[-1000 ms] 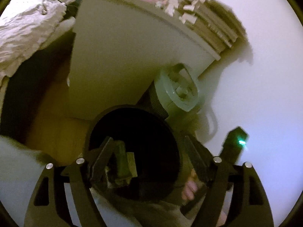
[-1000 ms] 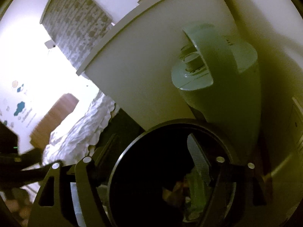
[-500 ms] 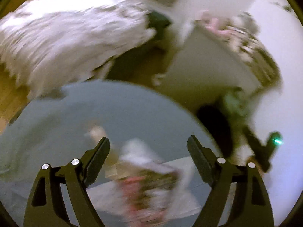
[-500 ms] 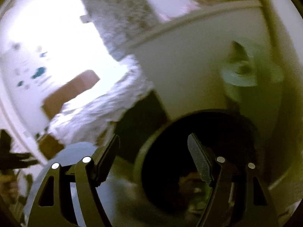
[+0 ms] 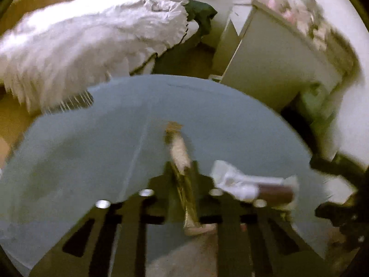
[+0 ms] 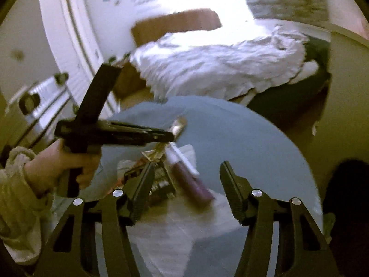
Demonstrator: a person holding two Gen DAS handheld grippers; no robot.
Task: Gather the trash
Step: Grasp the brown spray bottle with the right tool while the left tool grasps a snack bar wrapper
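Note:
My left gripper (image 5: 182, 177) is shut on a long gold and white wrapper (image 5: 178, 152) over the round blue-grey table (image 5: 80, 152). It also shows in the right wrist view (image 6: 169, 136), held from the left, with the wrapper's (image 6: 178, 124) end sticking out past the tips. A crumpled white and purple wrapper (image 5: 251, 185) lies just right of it on the table. My right gripper (image 6: 186, 184) is open and empty above the table, over a purple wrapper (image 6: 196, 184) and a dark printed packet (image 6: 159, 180) lying on white paper (image 6: 184, 226).
The black trash bin (image 6: 341, 184) stands off the table's right edge. A white cabinet (image 5: 272, 64) with clutter on top is behind it. A bed with white bedding (image 5: 80, 46) lies beyond the table. A radiator (image 6: 43, 97) is at far left.
Both grippers swung away from the black bin and back over the table. My left gripper, open half a second ago, has shut on the gold and white wrapper.

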